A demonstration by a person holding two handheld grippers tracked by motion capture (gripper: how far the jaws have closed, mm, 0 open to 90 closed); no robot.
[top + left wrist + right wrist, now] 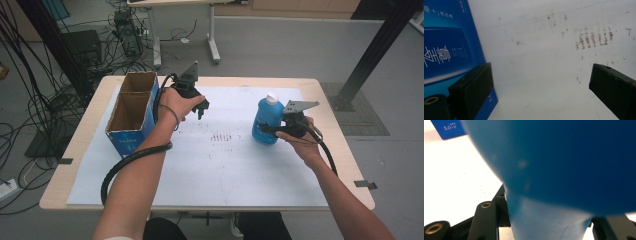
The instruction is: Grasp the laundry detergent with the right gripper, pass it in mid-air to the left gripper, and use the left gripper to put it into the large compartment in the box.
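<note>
A blue bottle (266,121) with a white cap stands upright at the right of the white sheet. My right gripper (275,131) is shut on the bottle's lower body; in the right gripper view the blue bottle (564,165) presses close between the jaws. An open cardboard box (132,111) with blue sides stands at the left of the table. Just right of that box my left gripper (202,108) hangs open over the sheet, nothing between its fingers (471,92). The box's blue side (446,47) shows at the left of the left gripper view.
The white sheet (220,165) covers most of the wooden table (75,145) and bears a patch of reddish-brown marks (221,137) at its middle. Cables and a black stand crowd the floor at the left. A dark post (372,50) rises at the far right.
</note>
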